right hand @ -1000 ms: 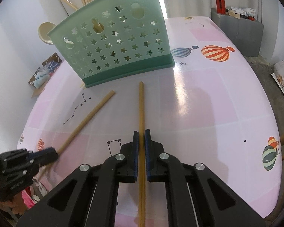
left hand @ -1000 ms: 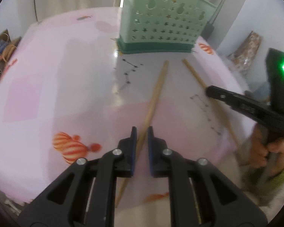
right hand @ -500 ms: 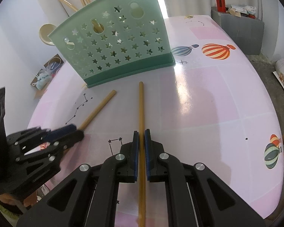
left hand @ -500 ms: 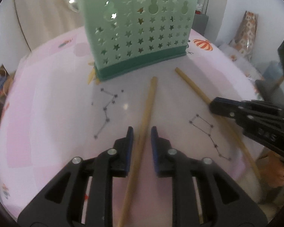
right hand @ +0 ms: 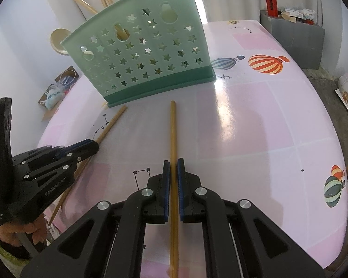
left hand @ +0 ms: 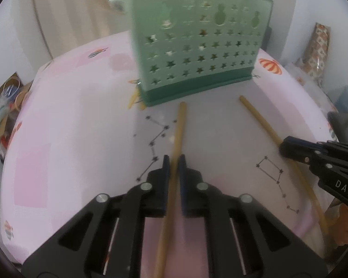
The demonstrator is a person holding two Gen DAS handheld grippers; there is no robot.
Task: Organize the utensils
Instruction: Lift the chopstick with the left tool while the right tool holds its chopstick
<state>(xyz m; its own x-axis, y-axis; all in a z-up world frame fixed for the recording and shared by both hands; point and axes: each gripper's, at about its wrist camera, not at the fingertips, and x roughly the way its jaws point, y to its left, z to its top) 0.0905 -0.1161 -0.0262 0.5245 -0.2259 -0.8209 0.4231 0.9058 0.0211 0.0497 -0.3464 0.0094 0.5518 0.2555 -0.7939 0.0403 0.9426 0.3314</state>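
Two wooden chopsticks lay on the pink table (right hand: 255, 120) w/ far tips just in front of the green star-holed caddy (right hand: 146, 58). Left gripper (left hand: 173, 162) jaws were nearly closed on the left chopstick (left hand: 179, 129); firm contact could not be told. Right gripper (right hand: 173, 164) jaws were closed on the right chopstick (right hand: 173, 125). For a clean lift, grip should be confirmed, sticks raised level, tipped upright, then lowered into the caddy's open top.
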